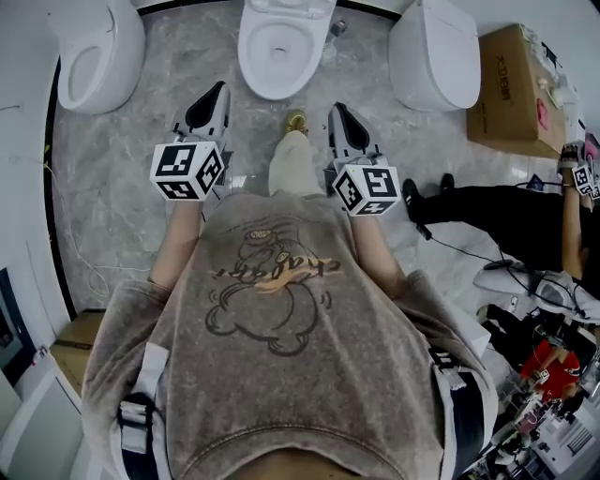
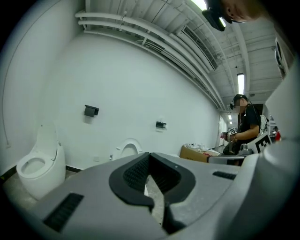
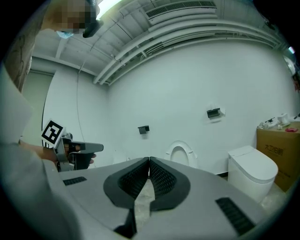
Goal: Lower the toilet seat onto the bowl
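Two pressed together, empty, left hand-held gripper [image 1: 221, 89], right hand-held gripper [image 1: 335, 111], toilet bowl [image 1: 281, 86] cut off at top.

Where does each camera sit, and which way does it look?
Head view: on the person's head, looking steeply down at the middle toilet; shows shirt, arms, left gripper and right gripper.
Left gripper view: on the left gripper, facing the white wall over shut jaws.
Right gripper view: on the right gripper, likewise, jaws shut.
Shared: both gripper views show the raised toilet seat.

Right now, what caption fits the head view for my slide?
Person holds shut left tongs and right tongs before a toilet with raised seat.
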The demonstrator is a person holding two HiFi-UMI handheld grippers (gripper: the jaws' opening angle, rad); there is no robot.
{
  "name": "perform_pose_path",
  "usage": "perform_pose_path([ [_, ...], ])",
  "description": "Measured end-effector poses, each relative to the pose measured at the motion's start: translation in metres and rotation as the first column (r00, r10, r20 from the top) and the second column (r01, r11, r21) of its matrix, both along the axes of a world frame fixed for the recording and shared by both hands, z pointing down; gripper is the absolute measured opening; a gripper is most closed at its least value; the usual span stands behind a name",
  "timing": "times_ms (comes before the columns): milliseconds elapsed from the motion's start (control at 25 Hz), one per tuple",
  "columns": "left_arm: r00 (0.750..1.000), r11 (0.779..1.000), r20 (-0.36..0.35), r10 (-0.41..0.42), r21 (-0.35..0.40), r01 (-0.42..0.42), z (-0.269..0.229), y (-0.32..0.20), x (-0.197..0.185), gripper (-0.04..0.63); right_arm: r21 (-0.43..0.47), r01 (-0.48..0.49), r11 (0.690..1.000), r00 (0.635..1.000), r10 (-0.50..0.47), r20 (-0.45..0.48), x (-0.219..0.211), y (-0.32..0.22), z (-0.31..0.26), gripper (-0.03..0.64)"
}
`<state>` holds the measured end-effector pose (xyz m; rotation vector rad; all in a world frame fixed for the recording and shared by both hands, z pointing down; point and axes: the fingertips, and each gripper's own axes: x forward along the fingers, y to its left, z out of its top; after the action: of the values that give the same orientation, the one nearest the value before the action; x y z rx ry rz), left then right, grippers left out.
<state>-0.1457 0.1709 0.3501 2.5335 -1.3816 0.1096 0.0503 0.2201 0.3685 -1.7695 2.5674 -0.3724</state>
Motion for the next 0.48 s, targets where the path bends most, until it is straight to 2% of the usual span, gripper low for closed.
perform_pose_path([
  [280,1.0,1.0,-0.009,-0.005,0.011,0.005,-0.008,-0.108,0.026,0.009,0.013,0.029,1.0,1.0,-0.029,-0.008,0.019,-0.116,-0.008,0.028],
  [480,1.0,1.0,-0.029,0.002,0.03,-0.001,-0.029,-0.19,0.071,0.009,0.023,0.051,0.998,0.999,-0.051,-0.013,0.055,-0.202,-0.027,0.028],
])
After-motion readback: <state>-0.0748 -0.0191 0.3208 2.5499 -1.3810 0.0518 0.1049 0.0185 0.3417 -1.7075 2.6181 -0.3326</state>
